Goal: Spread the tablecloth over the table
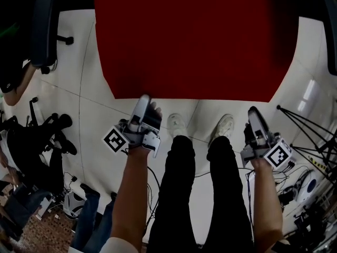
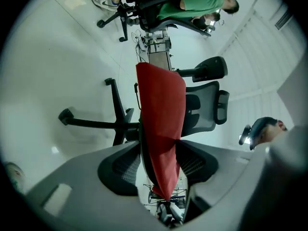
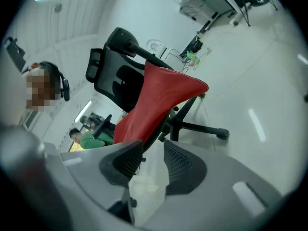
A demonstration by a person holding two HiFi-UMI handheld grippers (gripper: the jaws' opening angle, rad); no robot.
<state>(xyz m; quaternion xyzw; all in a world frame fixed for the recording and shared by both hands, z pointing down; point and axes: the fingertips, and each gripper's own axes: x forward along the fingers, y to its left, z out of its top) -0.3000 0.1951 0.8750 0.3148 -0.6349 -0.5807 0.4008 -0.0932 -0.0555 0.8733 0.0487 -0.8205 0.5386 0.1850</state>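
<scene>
The cloth point(image 1: 195, 36) lies flat over the desk, so I judge this the release. Left claw point(image 1: 143, 99) and right claw point(image 1: 252, 112) stand spread, pinching nothing (hem loose between the left's jaws); next, I'd back out without snagging.

Red tablecloth point(image 1: 195, 36) runs off the head view's top edge, and the desk underneath's totally hidden there.

Open floor point(image 1: 210, 107) before tablecloth point(image 1: 195, 36) (chair point(image 1: 42, 25) left, perhaps tripod point(image 1: 310, 126) right)
</scene>
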